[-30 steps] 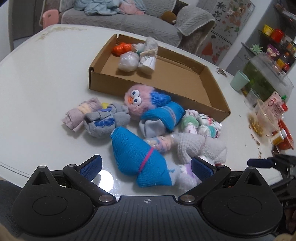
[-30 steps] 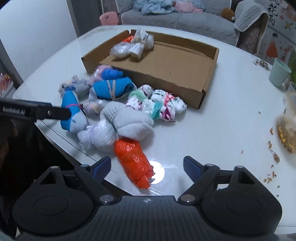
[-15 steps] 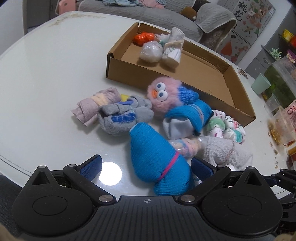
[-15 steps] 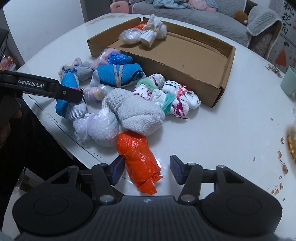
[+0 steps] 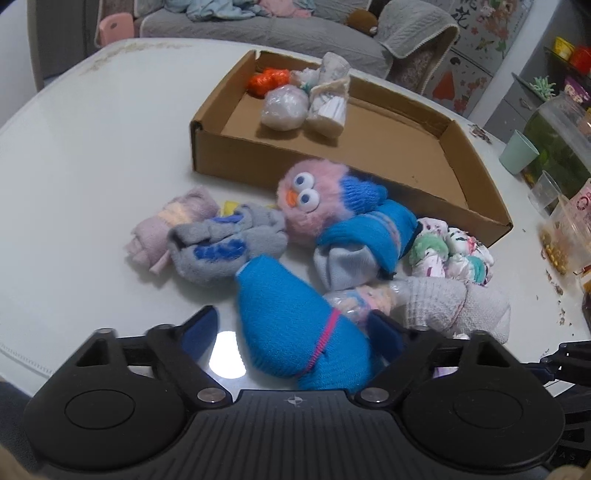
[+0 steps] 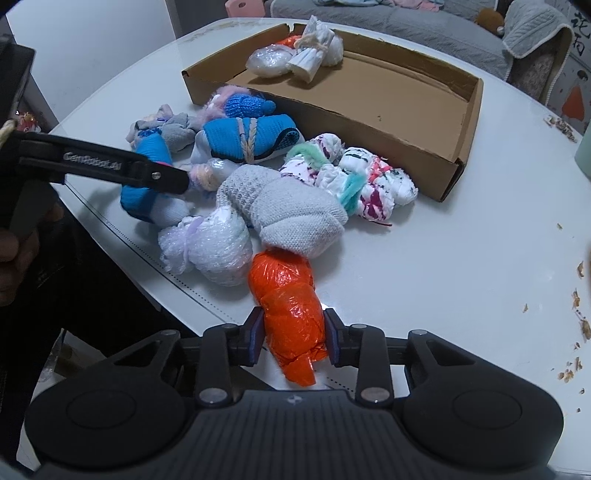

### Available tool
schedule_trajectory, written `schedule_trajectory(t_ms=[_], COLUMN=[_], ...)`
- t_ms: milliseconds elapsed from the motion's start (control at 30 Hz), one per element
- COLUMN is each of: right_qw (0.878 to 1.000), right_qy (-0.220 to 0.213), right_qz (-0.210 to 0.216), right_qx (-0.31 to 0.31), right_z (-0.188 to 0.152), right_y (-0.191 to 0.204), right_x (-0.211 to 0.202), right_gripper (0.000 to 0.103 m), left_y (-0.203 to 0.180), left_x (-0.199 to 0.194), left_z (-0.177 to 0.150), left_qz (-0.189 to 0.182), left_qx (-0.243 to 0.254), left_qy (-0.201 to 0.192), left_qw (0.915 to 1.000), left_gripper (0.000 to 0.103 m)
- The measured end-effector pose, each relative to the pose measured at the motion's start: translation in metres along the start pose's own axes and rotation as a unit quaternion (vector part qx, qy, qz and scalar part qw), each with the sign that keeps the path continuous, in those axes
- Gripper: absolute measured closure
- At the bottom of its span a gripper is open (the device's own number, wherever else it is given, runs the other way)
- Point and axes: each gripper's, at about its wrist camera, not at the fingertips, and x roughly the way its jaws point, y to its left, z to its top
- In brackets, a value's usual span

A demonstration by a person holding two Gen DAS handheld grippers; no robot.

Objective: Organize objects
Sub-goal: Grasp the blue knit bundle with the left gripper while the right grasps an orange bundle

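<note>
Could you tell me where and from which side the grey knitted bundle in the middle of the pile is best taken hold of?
I would grip the grey knitted bundle across its narrower upper-left part, coming from above. The orange plastic bundle butts against its fat end, the bubble-wrap bundle crowds its left and the white patterned bundles its right, so only the top is open.

One legible marking is recorded: "GenRobot.AI", printed in pale letters along the black finger of the left gripper (image 6: 162, 177), seen in the right wrist view left of the cardboard box (image 6: 458, 162). Beyond the box, Chinese characters are noted on a wall poster (image 6: 580, 33) and red lettering on a packet (image 5: 583, 201); neither can be read.
</note>
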Motion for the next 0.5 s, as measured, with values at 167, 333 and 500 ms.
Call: schedule_trajectory(t_ms=[167, 333, 500], right_qw=[1.0, 0.999, 0.997], right_qy=[0.0, -0.016, -0.024], right_qz=[0.008, 0.025, 0.041], right_qx=[0.009, 0.031, 0.059], right_z=[-0.001, 0.001, 0.003], right_y=[-0.001, -0.006, -0.015], right_x=[-0.003, -0.019, -0.029], right_gripper=[0.076, 0.077, 0.077], left_y=[-0.003, -0.002, 0.001], left_x=[-0.003, -0.011, -0.028], left_z=[0.001, 0.002, 0.004], left_qz=[-0.007, -0.006, -0.003], left_qx=[0.003, 0.009, 0.014], left_qy=[0.0, 0.004, -0.01], left_qw=[1.0, 0.9999, 0.9998], left_gripper=[0.039, 0.041, 0.041])
